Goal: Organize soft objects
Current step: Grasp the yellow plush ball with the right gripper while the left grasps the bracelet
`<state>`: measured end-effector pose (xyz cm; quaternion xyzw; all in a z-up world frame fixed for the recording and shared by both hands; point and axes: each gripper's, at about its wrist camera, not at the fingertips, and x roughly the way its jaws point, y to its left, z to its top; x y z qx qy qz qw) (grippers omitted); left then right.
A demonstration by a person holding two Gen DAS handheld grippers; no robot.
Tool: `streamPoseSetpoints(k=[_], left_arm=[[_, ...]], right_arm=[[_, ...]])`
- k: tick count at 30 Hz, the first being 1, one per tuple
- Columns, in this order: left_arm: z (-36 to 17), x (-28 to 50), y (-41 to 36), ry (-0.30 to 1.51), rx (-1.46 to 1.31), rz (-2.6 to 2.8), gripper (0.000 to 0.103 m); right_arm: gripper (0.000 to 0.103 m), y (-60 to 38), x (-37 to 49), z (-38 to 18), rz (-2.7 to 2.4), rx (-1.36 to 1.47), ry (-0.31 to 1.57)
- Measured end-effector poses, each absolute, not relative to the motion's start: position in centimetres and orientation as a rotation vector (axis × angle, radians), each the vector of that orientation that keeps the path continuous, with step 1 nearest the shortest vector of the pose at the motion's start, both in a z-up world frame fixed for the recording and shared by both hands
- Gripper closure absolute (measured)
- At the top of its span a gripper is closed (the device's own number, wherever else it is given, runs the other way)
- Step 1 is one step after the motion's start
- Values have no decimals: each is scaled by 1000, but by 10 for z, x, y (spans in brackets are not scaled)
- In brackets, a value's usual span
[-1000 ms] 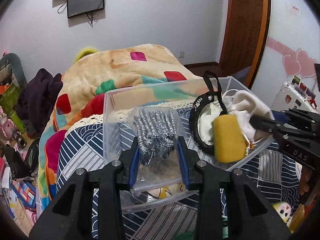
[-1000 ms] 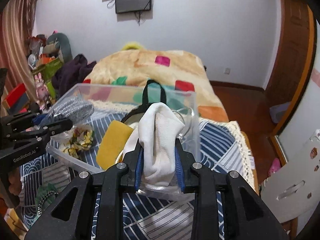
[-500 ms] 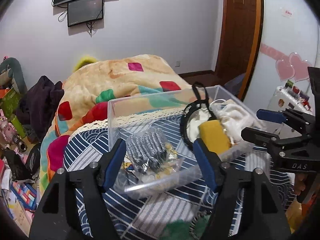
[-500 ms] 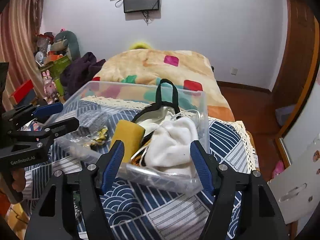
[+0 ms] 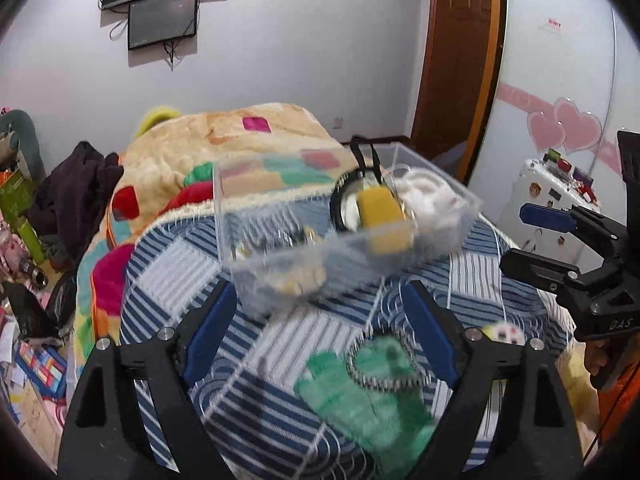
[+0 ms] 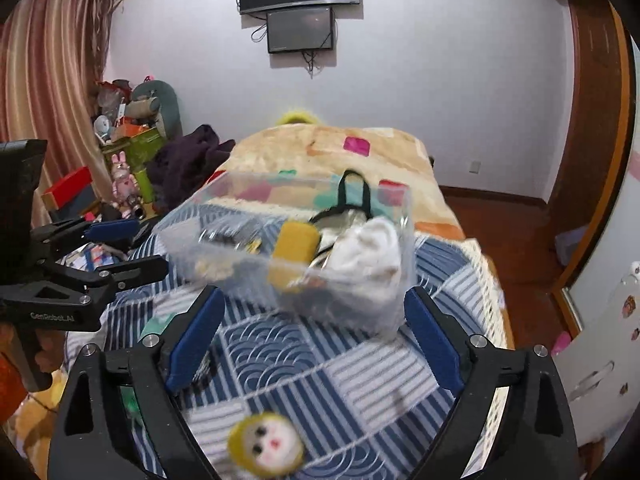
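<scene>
Now both claws stand wide apart and hold nothing, which is the change from a second ago, when the left claw was pinched on the crinkly clear bag of grey knit fabric and the right claw on the white cloth. Going left to right: the bed's blue-and-white patterned quilt carries the clear plastic storage bin in the middle. In the bin's left part the bag is only a blurred patch, so I cannot tell how it lies; beside it to the right stands the yellow sponge block, leaning on a round black-rimmed pouch with a black strap, and at the right end sits the white cloth. Both claws have pulled back from the bin toward the near edge of the bed, and the frames blur with that motion. It looks as if the two deliveries are finished and the bin now holds four soft things. Nearer, outside the bin, a green knitted glove lies flat on the quilt between the left claw's fingers, with a beaded loop resting across it. Further right a small round felt face with yellow trim lies under the right claw. Those loose pieces are probably what remains, with the glove nearest the left claw.
</scene>
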<state>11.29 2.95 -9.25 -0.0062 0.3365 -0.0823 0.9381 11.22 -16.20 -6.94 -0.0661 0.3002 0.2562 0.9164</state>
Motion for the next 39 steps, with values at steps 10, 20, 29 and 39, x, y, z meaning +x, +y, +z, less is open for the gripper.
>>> streamPoseSetpoints(k=[10, 20, 29, 39], left_arm=[[-121, 83, 4, 753, -8, -230, 18], [-134, 101, -8, 787, -47, -254, 39], [-133, 92, -4, 767, -59, -275, 67], [-109, 91, 8, 713, -109, -283, 100]], right_arm=[[13, -160, 89, -107, 549, -126, 732], [21, -173, 82, -129, 592, -56, 812], [59, -168, 72, -134, 614, -70, 813], [60, -169, 76, -112, 587, -69, 730]])
